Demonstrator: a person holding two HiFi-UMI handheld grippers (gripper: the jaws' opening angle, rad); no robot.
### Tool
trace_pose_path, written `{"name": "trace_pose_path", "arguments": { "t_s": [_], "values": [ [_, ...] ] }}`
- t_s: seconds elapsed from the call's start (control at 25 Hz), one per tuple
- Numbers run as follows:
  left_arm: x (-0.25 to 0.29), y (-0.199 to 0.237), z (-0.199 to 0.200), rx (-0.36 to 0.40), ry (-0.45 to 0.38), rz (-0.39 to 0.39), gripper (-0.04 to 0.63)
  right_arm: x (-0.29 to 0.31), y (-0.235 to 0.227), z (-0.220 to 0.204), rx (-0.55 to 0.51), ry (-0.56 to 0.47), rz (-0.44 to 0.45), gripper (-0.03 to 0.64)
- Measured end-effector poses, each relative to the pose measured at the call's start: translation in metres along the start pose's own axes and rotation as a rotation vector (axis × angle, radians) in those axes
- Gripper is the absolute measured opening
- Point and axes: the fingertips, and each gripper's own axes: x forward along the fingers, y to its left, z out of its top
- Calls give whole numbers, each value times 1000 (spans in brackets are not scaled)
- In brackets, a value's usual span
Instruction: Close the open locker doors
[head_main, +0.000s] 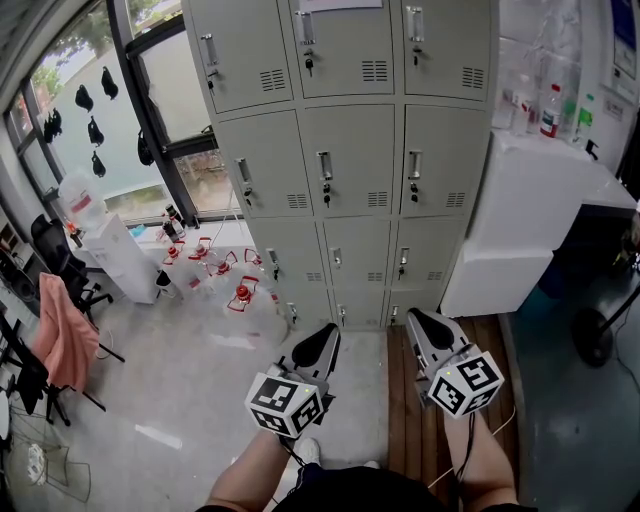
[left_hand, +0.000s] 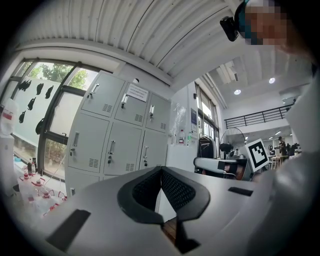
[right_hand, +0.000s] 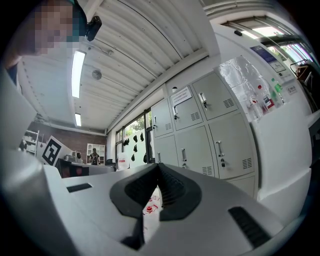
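A grey bank of lockers (head_main: 340, 160) stands ahead, three columns wide, and every door I see on it lies flush and closed, each with a handle and key. It also shows in the left gripper view as lockers (left_hand: 117, 135) and in the right gripper view as lockers (right_hand: 210, 135). My left gripper (head_main: 328, 338) is held low in front of me, shut and empty, its tips (left_hand: 161, 170) pointing up toward the lockers. My right gripper (head_main: 418, 318) hangs beside it, also shut with nothing in it, tips (right_hand: 157, 166) raised the same way. Both are well short of the lockers.
A white cabinet (head_main: 520, 215) with bottles on top stands right of the lockers. Red-capped bottles (head_main: 215, 265) lie on the floor at the left near a window (head_main: 110, 110). Office chairs (head_main: 60, 280), one draped in pink cloth, stand far left. A fan base (head_main: 598, 335) is at right.
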Motion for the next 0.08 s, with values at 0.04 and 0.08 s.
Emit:
{"name": "trace_pose_path", "arguments": {
  "t_s": [0.04,0.08],
  "values": [
    [1,-1,0,0,0,0,17,0,-1,0,0,0,0,3],
    [2,-1,0,0,0,0,17,0,-2,0,0,0,0,3]
  ]
}}
